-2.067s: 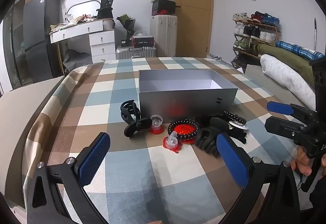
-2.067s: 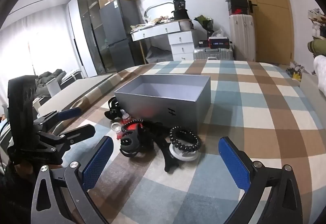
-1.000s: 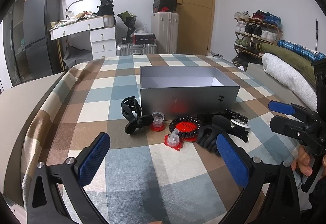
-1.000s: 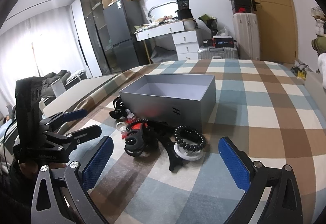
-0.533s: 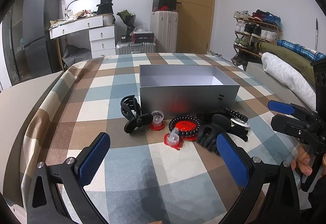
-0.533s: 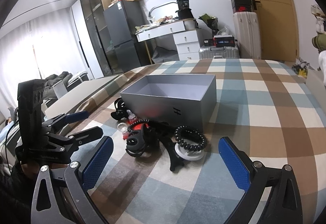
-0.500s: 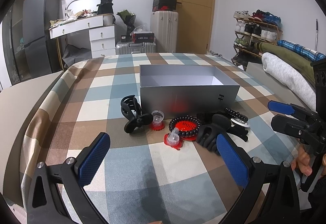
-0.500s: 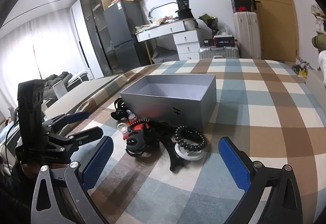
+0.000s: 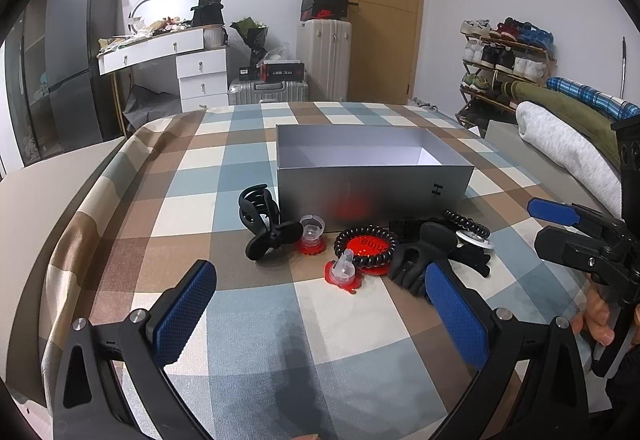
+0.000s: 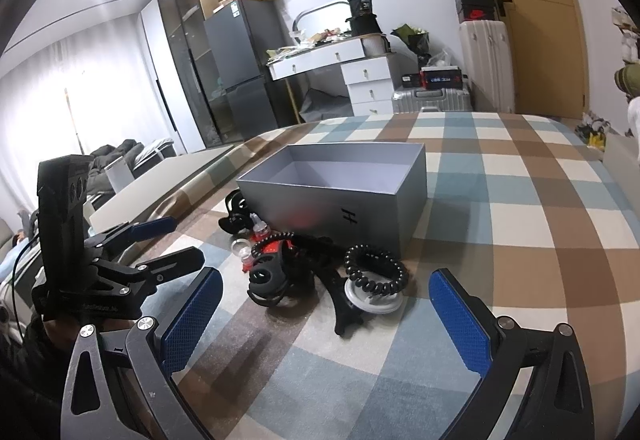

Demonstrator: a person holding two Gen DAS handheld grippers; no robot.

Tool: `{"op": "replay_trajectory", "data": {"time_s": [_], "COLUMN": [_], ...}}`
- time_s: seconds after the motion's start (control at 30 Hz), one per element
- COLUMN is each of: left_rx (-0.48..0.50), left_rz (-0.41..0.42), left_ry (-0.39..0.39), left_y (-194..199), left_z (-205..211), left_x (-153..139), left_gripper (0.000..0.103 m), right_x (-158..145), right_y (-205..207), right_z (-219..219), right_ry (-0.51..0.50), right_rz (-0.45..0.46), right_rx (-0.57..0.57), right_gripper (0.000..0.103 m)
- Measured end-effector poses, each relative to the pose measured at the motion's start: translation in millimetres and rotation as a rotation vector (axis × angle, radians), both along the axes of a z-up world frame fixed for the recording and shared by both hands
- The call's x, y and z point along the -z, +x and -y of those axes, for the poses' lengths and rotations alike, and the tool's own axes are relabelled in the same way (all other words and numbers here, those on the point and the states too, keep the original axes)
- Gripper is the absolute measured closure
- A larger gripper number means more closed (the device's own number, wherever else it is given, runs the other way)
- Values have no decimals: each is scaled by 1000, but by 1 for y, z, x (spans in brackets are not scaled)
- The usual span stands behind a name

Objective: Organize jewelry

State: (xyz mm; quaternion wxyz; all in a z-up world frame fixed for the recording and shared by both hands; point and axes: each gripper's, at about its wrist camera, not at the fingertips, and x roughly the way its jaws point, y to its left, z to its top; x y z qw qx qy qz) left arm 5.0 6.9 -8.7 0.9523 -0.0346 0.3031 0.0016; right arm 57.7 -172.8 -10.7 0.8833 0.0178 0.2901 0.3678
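The accessories lie in a tight cluster on the plaid-covered counter (image 9: 248,320), just in front of the near wall of the open grey box (image 9: 372,188), which appears empty.

- Far left: a black claw clip (image 9: 262,226), apart from the rest.
- Centre: two small clear caps on red bases (image 9: 311,236), and a black spiral hair tie (image 9: 366,246) lying on a red disc.
- Right: a second black claw clip (image 9: 420,254), touching a second spiral hair tie (image 10: 376,268) that rests on a clear round disc (image 10: 374,300).

Risks, as a judgement:
- The right-hand items overlap. Closing on one could drag or lift its neighbour.
- The spiral ties are springy and may slip or stretch out of a grip.
- The small caps could tip and roll.
- The cloth may wrinkle if a pad scrapes along it.

Left claw (image 9: 320,318): jaws spread wide, holding nothing, touching nothing, poised near of the cluster.

Right claw (image 10: 326,314): jaws likewise spread wide and empty, lined up toward the tie on the disc, clear of every item.
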Motion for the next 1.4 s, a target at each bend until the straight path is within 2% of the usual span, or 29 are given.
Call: {"op": "replay_trajectory", "data": {"time_s": [0.87, 1.23, 1.4], "left_rx": [0, -5, -7], "left_rz": [-8, -18, -28], "left_ry": [13, 9, 14], "left_y": [1, 1, 1], "left_z": [0, -1, -2], "left_x": [1, 1, 2], "left_gripper": [1, 1, 1], "right_x": [1, 3, 8], "right_y": [4, 13, 24], "right_z": [3, 1, -3], "right_ry": [9, -32, -95], "right_rz": [-26, -62, -126], "right_rx": [20, 46, 96], "right_gripper": [0, 0, 0]}}
